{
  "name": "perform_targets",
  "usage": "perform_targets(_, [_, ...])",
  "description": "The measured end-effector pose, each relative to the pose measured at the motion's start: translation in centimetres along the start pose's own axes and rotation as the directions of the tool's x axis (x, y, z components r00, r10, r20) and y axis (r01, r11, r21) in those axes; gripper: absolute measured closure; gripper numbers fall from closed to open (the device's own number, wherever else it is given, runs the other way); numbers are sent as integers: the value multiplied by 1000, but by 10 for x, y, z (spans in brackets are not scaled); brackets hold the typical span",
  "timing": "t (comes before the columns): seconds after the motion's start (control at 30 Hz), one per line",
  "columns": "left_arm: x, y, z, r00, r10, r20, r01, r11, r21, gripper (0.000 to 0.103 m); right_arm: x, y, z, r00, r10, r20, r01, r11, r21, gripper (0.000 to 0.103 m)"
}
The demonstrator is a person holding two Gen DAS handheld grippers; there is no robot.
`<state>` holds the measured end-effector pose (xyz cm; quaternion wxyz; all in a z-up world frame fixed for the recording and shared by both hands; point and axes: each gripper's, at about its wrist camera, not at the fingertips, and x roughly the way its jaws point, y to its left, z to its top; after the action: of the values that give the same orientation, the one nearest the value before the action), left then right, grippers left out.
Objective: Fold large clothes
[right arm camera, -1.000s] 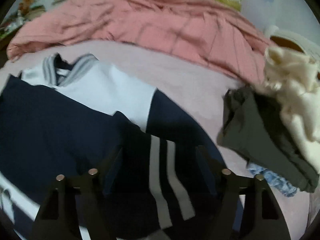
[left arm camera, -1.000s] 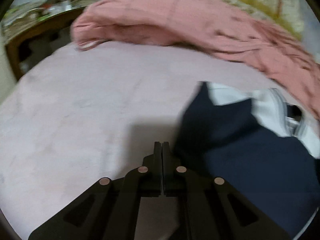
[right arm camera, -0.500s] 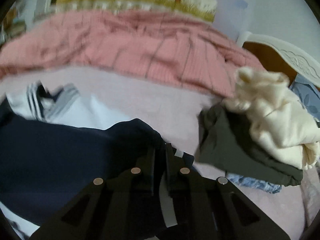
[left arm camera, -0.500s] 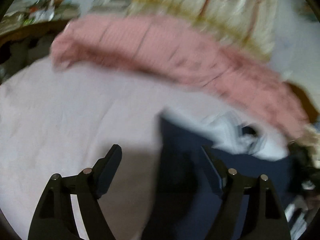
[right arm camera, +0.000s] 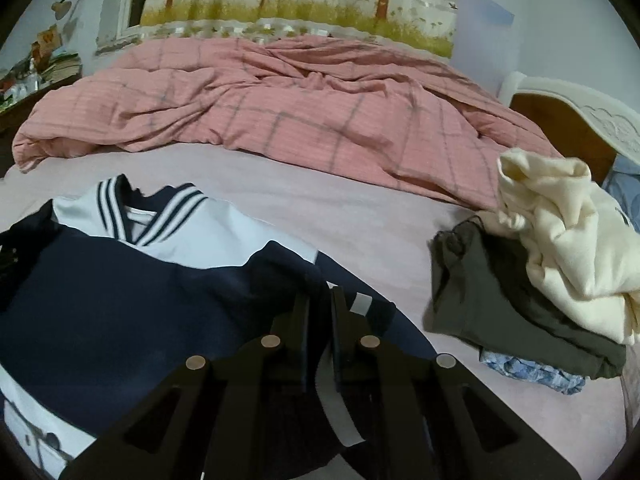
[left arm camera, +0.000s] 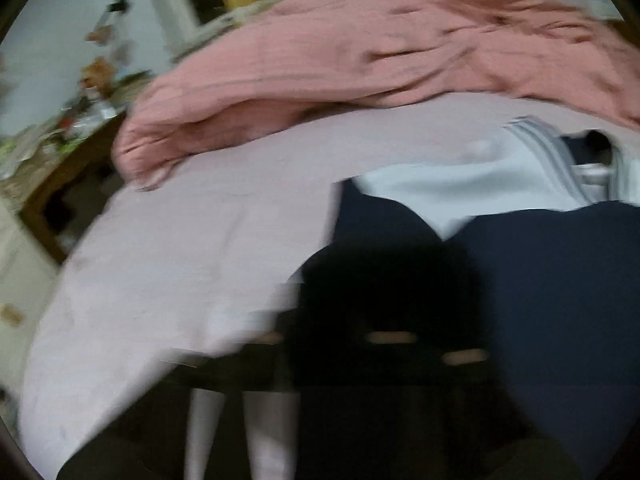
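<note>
While the right gripper (right arm camera: pixel 320 312) is pinched nearly closed on a navy, white-striped sleeve of the jacket (right arm camera: pixel 120 304), the garment lies spread on the pale pink bed sheet (right arm camera: pixel 360 208). It is navy with a white upper panel and a striped collar (right arm camera: pixel 160 216). Heavy blur hides the left gripper (left arm camera: pixel 376 320) against dark fabric, so I cannot tell how far open it is. A pink checked duvet (right arm camera: pixel 280 100) lies behind; a cream garment (right arm camera: pixel 568 232) tops an olive one (right arm camera: pixel 480 292) at right.
</note>
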<state>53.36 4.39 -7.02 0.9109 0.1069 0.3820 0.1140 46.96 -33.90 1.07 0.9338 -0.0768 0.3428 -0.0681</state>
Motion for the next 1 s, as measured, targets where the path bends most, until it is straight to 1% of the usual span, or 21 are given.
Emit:
perform_targets(0.03, [4,11,-1,1000,-28,-11,27,999,-40,99,-2,3,4,1000,6,3,-6,1000,-8,93])
perform_targets(0.07, [7,25,-2,997,-81,-14,79,992,-101,99,-7,8,9,1000,9,13,-9,1000,-25,94])
perform_targets(0.1, [6,35,-3,995,-98,-13,95,984,-149,98,-12,12,15,1000,1,29,1,999,-40,94])
perform_targets(0.17, [9,44,-3,995,-101,-11,97,977,-190,98,-22,18,24,999,-18,44,21,998,-54,94])
perform_targets(0.27, [12,42,-2,995,-99,-26,93,979,-179,98,-15,16,28,1000,-25,-8,25,1000,-8,94])
perform_targets(0.33, [10,39,-5,994,-101,-35,94,984,-153,98,9,11,21,998,-24,-65,25,999,23,94])
perform_targets(0.4, [12,45,-6,987,-150,-50,142,980,-137,97,35,5,12,992,-34,-119,38,999,33,93])
perform_targets(0.43, [13,50,-8,983,-178,-53,169,976,-134,94,51,1,6,988,-39,-148,46,998,40,92])
perform_targets(0.47, [14,55,-8,980,-191,-59,181,974,-134,93,64,-3,-1,985,-27,-172,36,998,52,85])
perform_targets(0.5, [16,55,-7,979,-195,-65,185,973,-137,92,75,-9,-7,981,-8,-195,22,997,70,69])
perform_targets(0.53, [18,57,-7,979,-190,-71,178,974,-143,90,84,-15,-14,977,7,-213,14,995,99,62])
perform_targets(0.6, [16,54,-7,985,-159,-72,149,980,-131,85,86,-27,-20,981,23,-193,6,989,148,42])
perform_targets(0.67, [10,55,-5,990,-125,-59,117,985,-129,66,75,-40,-20,988,54,-144,-24,980,198,39])
perform_targets(0.7, [5,63,-4,983,-181,-40,172,969,-175,60,67,-45,-20,991,69,-111,-44,975,218,36])
perform_targets(0.73, [-1,77,-3,960,-281,4,274,930,-247,54,58,-50,-20,993,80,-82,-58,970,235,36])
perform_targets(0.77, [-9,91,-2,926,-372,64,373,873,-315,48,50,-54,-19,995,80,-60,-63,967,247,35])
perform_targets(0.8, [-19,104,-1,893,-432,127,447,817,-363,42,43,-57,-18,996,76,-39,-64,965,254,35])
perform_targets(0.83, [-27,111,0,875,-454,170,483,788,-381,30,32,-59,-16,997,79,-10,-74,965,251,35])
perform_targets(0.87, [-37,114,2,870,-454,193,493,785,-377,24,27,-59,-13,996,88,5,-87,965,246,35])
perform_targets(0.93, [-51,110,7,871,-452,194,492,806,-328,23,15,-58,-9,992,121,30,-124,965,233,34])
perform_targets(1.0, [-54,97,9,867,-473,154,497,817,-292,21,10,-54,-7,988,147,42,-153,963,220,36])
